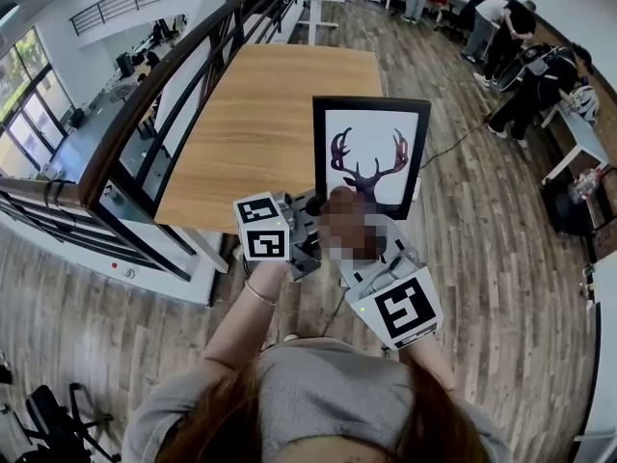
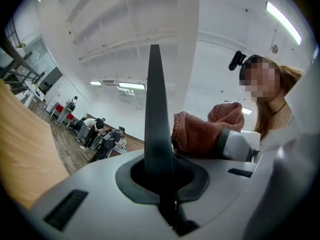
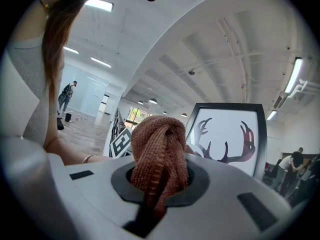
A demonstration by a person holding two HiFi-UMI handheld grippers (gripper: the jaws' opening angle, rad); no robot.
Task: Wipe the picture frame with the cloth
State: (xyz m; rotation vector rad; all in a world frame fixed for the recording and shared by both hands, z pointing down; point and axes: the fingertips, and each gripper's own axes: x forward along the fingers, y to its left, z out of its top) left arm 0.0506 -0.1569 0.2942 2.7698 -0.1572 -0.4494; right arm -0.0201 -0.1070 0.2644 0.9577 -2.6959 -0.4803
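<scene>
While the left hand-held gripper pinches the picture frame by its lower edge to hold it upright, the right hand-held gripper clamps the bunched cloth facing its front, ready to wipe.

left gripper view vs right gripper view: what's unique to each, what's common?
Left only: the wooden table, and the picture frame as just a thin dark edge clamped in the left tool. Right only: the frame's antler print face-on and the left tool's marker cube. Both: the rust cloth pinched in the right tool, and the frame.
</scene>
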